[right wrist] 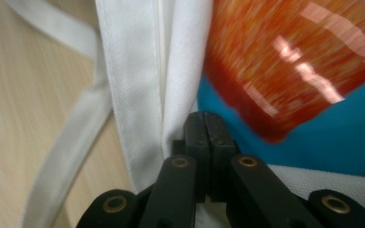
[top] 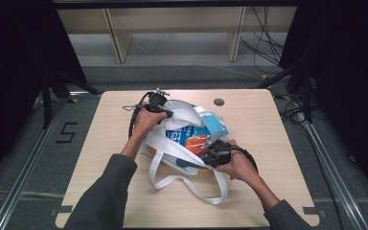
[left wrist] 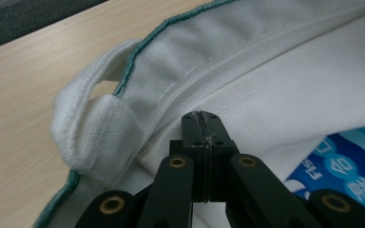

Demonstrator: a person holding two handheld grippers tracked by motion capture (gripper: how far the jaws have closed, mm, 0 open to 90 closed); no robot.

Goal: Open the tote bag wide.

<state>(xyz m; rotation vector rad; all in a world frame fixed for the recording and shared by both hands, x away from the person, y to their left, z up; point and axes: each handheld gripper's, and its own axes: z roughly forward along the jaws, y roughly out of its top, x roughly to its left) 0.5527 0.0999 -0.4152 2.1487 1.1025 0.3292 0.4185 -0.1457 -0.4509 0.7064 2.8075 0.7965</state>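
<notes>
A white tote bag (top: 184,111) lies open on the wooden table (top: 268,124). Inside it are a blue packet (top: 184,134) and an orange packet (top: 197,143). My left gripper (top: 169,114) is at the bag's far rim. In the left gripper view its jaws (left wrist: 202,116) are shut, tips against the white fabric (left wrist: 266,85) by a seam, beside a handle loop (left wrist: 90,123). My right gripper (top: 207,152) is at the near rim. In the right gripper view it (right wrist: 204,116) is shut too, next to the rim's fold (right wrist: 133,95), with the orange packet (right wrist: 285,61) just beyond. I cannot tell whether fabric is pinched.
The bag's long white strap (top: 191,184) loops over the table toward the front edge. A round grommet (top: 219,102) sits near the table's far edge. Dark curtains and cables flank the table, and a wooden shelf frame (top: 120,38) stands behind it.
</notes>
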